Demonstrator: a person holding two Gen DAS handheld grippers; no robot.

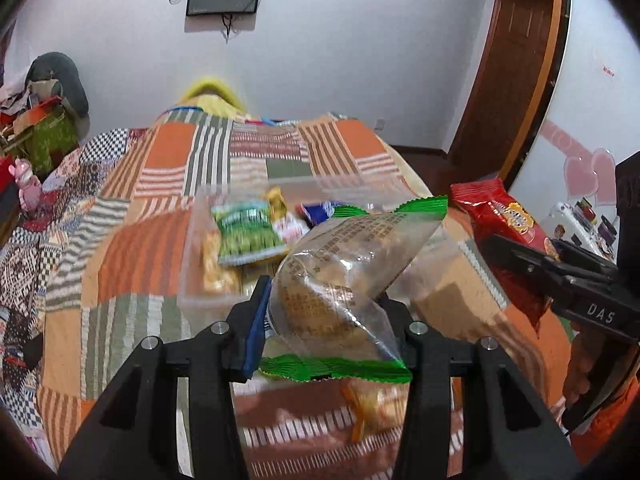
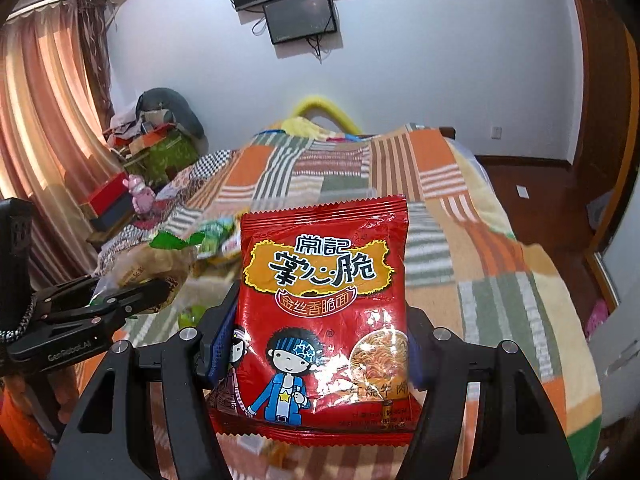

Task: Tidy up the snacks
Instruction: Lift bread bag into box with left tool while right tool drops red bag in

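My left gripper [image 1: 324,312] is shut on a clear snack bag with green edges [image 1: 340,276], held above the bed; it also shows in the right wrist view [image 2: 156,264]. My right gripper [image 2: 316,332] is shut on a red noodle snack packet [image 2: 324,304], seen at the right of the left wrist view [image 1: 504,228]. Ahead of the left gripper a clear plastic bin [image 1: 200,248] on the bed holds a green packet [image 1: 248,232] and other snacks.
A patchwork bedspread [image 1: 160,184] covers the bed. Boxes and clothes [image 2: 156,136] pile up at the left by the curtain [image 2: 44,120]. A wooden door [image 1: 516,64] stands at the right. Screens [image 2: 300,12] hang on the far wall.
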